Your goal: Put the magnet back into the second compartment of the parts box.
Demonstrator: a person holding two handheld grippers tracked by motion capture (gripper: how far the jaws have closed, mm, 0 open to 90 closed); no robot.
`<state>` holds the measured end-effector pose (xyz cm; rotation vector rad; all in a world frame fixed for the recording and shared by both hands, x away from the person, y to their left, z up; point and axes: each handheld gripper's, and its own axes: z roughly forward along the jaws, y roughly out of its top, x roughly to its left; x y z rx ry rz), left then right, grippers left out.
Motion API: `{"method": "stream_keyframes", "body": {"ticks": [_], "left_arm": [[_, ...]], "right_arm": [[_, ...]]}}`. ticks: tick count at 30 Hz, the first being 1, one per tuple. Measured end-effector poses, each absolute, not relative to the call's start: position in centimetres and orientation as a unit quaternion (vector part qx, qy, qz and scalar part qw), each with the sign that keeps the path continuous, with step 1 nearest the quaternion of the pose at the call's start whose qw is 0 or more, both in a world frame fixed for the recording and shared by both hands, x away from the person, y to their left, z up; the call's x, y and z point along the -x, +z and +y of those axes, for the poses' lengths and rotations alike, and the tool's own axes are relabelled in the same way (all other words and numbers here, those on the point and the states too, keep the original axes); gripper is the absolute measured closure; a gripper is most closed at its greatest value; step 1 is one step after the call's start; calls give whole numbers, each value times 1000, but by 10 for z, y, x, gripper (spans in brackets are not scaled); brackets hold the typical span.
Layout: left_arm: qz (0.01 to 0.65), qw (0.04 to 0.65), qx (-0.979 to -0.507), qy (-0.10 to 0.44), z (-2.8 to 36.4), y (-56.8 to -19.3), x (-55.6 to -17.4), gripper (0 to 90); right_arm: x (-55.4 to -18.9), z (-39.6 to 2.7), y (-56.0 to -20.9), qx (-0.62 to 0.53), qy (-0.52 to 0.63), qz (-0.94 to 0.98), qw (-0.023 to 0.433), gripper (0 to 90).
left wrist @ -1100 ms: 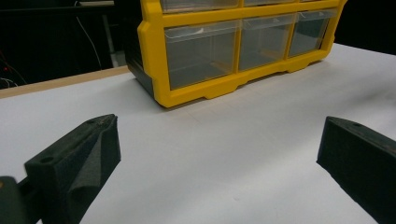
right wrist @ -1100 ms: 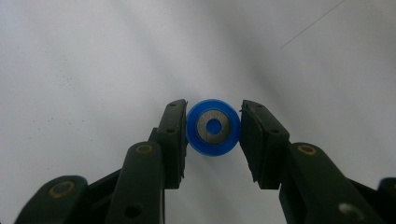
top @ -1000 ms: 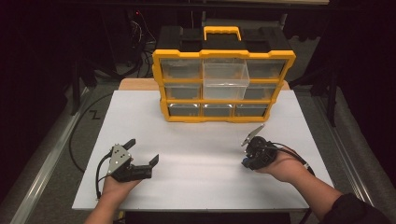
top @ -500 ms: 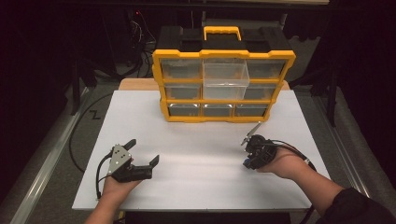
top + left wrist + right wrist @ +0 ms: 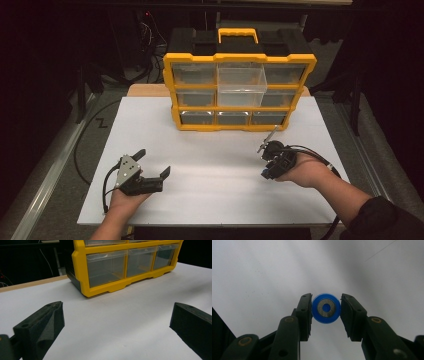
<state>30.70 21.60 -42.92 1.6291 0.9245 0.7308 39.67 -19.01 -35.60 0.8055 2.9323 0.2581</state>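
Note:
A small blue disc (image 5: 326, 308) with a metal ring at its centre sits between the pads of my right gripper (image 5: 326, 308), which is shut on it from both sides above the white table top. In the high view the right gripper (image 5: 266, 172) points down at the table's right side, in front of a yellow-framed organizer (image 5: 239, 107) with clear drawers. Its top middle drawer (image 5: 241, 82) stands pulled out. At the front left, my left gripper (image 5: 153, 161) lies low over the table, open with nothing between its jaws. The left gripper (image 5: 116, 312) faces the organizer (image 5: 82, 277).
The white table top (image 5: 215, 165) spreads between the two hands. A wooden strip (image 5: 147, 90) shows behind it at the left. A metal rail (image 5: 45, 185) runs along the table's left side, and cables lie on the dark floor beyond.

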Motion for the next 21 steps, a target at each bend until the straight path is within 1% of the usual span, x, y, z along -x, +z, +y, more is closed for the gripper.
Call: {"method": "stream_keyframes", "body": {"ticks": [7,21], "left_arm": [[388,535,-685,307,216,-429,-307,0],[388,535,-685,307,216,-429,-307,0]], "right_arm": [[-397,-190,-344,-262,76,961,40,643],[-400,-191,-315,-250,70,965,46,643]]}}
